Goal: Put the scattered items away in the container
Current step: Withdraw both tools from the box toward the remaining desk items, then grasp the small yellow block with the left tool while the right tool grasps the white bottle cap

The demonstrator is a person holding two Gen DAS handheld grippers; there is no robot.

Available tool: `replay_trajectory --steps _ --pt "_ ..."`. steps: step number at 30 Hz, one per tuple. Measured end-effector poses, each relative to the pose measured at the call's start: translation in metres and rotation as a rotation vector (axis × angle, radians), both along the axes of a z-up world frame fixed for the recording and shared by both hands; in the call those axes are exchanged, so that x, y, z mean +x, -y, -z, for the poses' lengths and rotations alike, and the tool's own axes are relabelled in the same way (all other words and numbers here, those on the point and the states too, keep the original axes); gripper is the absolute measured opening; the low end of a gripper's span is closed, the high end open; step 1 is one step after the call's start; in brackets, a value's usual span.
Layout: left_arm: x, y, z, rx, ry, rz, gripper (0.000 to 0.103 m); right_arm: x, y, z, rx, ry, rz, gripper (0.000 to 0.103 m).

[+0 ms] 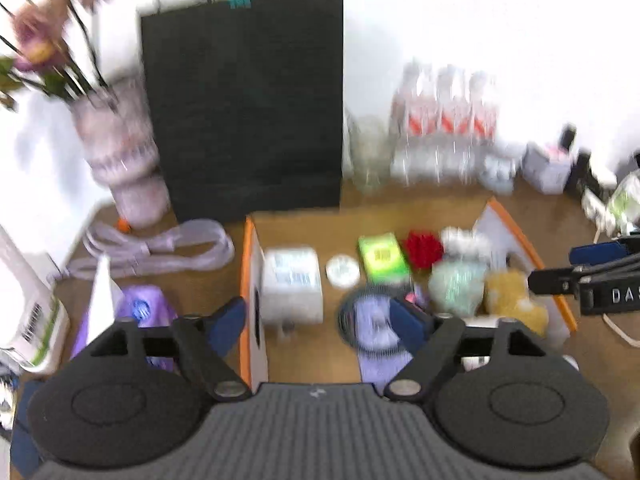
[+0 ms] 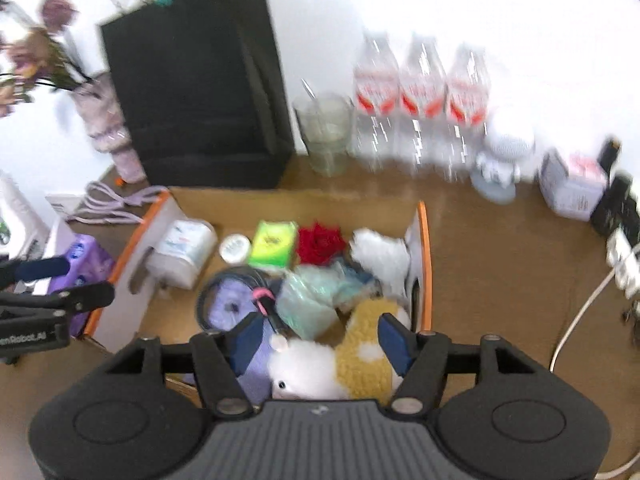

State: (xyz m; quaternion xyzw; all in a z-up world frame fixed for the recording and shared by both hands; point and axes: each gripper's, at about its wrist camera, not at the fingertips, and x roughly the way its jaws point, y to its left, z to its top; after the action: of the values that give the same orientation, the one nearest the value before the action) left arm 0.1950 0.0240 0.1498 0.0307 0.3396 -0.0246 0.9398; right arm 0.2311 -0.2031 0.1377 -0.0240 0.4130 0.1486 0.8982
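An open cardboard box with orange edges sits on the brown table. Inside lie a white pack, a round white tin, a green box, a red flower, a mint plastic bag, a purple pouch ringed by black cable, and a yellow and white plush toy. My left gripper hangs open above the box's left half, holding nothing. My right gripper is open above the plush toy, with nothing between its pads.
A black paper bag stands behind the box, with a vase of flowers and a purple cable to its left. A purple tissue pack lies left of the box. Water bottles, a glass jar and a white cord are at the right.
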Motion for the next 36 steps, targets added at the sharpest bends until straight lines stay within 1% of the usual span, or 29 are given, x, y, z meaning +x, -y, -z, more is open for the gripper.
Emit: replay_trajectory --steps 1,2,3,4,5,6,8,11,14,16,17,18,20,21,23,25,27,29,30,32,34,36 --pt "-0.010 0.001 0.000 -0.006 0.064 -0.018 0.094 -0.008 0.000 -0.002 0.002 0.065 0.002 0.079" --pt "-0.020 0.001 0.001 -0.016 0.135 -0.034 0.102 -0.017 0.002 -0.003 0.007 0.139 0.010 0.083" --pt "-0.029 0.002 0.003 -0.025 0.201 -0.036 0.102 -0.026 0.004 -0.002 0.014 0.212 0.019 0.091" --pt "-0.036 0.003 0.006 -0.028 0.258 -0.026 0.102 -0.032 0.004 0.001 0.021 0.270 0.024 0.093" --pt "-0.039 0.004 0.009 -0.019 0.289 -0.017 0.102 -0.035 0.005 0.005 0.026 0.305 0.024 0.093" --pt "-0.039 0.006 0.010 -0.005 0.298 -0.016 0.102 -0.037 0.005 0.008 0.026 0.320 0.019 0.093" --pt "-0.037 0.006 0.011 -0.002 0.299 -0.025 0.103 -0.037 0.006 0.013 0.026 0.324 0.009 0.093" --pt "-0.036 0.005 0.010 -0.033 0.300 -0.029 0.103 -0.037 0.008 0.013 0.042 0.341 0.019 0.093" --pt "-0.046 0.005 0.014 -0.008 0.292 -0.064 0.103 -0.044 0.014 0.012 0.067 0.334 0.039 0.093" --pt "-0.069 0.003 0.021 0.038 0.276 -0.101 0.103 -0.058 0.020 0.013 0.074 0.325 0.056 0.093" --pt "-0.085 0.003 0.026 0.050 0.282 -0.115 0.103 -0.069 0.026 0.015 0.085 0.320 0.069 0.093" --pt "-0.104 0.002 0.031 0.042 0.302 -0.123 0.103 -0.082 0.033 0.017 0.103 0.314 0.084 0.093" --pt "-0.140 0.002 0.046 0.010 0.324 -0.101 0.103 -0.114 0.044 0.027 0.144 0.312 0.082 0.093" --pt "-0.157 0.002 0.054 -0.003 0.327 -0.090 0.103 -0.132 0.047 0.036 0.147 0.315 0.075 0.093" --pt "-0.194 0.004 0.076 -0.034 0.328 -0.092 0.103 -0.168 0.052 0.057 0.119 0.329 0.076 0.094" --pt "-0.222 0.005 0.100 -0.074 0.301 -0.097 0.103 -0.200 0.055 0.079 0.102 0.328 0.082 0.094" --pt "-0.237 0.005 0.122 -0.107 0.233 -0.094 0.103 -0.225 0.061 0.103 0.137 0.294 0.086 0.094" --pt "-0.238 0.006 0.133 -0.102 0.180 -0.068 0.103 -0.235 0.065 0.123 0.159 0.234 0.083 0.093" --pt "-0.236 0.007 0.135 -0.094 0.175 -0.064 0.103 -0.235 0.063 0.129 0.143 0.217 0.081 0.093" --pt "-0.228 0.007 0.136 -0.090 0.174 -0.056 0.103 -0.230 0.063 0.134 0.112 0.210 0.092 0.093" --pt "-0.213 0.005 0.133 -0.109 0.175 -0.036 0.102 -0.223 0.065 0.134 0.113 0.212 0.116 0.093" --pt "-0.193 0.006 0.131 -0.112 0.187 -0.012 0.096 -0.212 0.066 0.133 0.094 0.213 0.129 0.093"
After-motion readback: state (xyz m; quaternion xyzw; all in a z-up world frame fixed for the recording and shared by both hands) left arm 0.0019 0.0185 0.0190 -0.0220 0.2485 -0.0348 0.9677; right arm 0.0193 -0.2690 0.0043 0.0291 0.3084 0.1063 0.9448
